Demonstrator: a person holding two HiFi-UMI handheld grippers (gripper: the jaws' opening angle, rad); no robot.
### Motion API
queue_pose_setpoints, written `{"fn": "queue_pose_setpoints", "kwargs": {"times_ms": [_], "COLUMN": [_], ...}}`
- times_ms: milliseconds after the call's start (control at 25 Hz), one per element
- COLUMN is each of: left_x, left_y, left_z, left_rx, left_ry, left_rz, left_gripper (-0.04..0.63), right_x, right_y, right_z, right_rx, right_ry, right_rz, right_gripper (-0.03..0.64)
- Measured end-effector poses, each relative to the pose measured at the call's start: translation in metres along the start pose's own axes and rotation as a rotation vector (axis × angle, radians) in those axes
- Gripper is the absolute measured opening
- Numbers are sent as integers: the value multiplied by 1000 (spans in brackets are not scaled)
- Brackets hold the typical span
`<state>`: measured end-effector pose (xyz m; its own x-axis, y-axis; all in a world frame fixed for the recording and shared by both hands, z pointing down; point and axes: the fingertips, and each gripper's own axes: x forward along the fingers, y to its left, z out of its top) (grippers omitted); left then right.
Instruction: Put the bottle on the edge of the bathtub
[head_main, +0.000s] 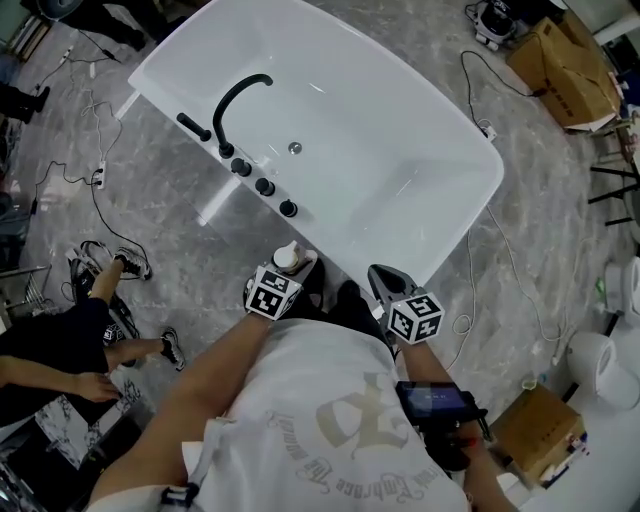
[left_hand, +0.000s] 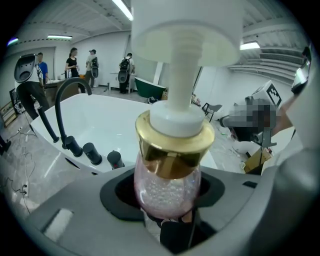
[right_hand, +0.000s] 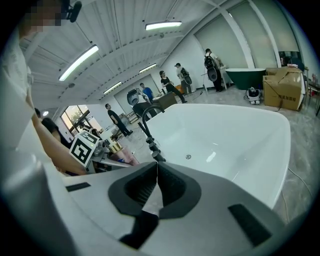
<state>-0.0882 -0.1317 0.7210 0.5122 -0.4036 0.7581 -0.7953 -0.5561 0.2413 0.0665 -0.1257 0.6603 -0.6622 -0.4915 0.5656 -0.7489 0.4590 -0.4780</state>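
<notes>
the left claw (left_hand: 167, 200) is clamped on the round, glassy pink bottle (left_hand: 167, 182), which has a shiny gold collar and a white pump top. the bottle hangs upright at the near corner of the glossy white bathtub (head_main: 470, 215), just past the row of black knobs (head_main: 264, 186) on its rim. the right claw (right_hand: 157, 170) is pressed together, empty.
</notes>
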Motion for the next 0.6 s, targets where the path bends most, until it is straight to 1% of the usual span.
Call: {"fn": "queue_pose_setpoints", "kwargs": {"times_ms": [240,480,600], "left_x": [9,23,28], "left_y": [-3,-1,-1], "left_z": [-1,-4,2], "left_rx": [36,68,73], "left_ry": [6,31,31], "left_rz": [-46,-44,-56], "left_gripper": [227,227,227], "right_x": [4,5,7], "right_y": [-2,-5,-11], "right_z": [-5,-7,-9], "right_rx": [21,36,49], "right_ry": [3,11,20], "right_rz": [-10,-15,-23], "right_gripper": [6,6,6]}}
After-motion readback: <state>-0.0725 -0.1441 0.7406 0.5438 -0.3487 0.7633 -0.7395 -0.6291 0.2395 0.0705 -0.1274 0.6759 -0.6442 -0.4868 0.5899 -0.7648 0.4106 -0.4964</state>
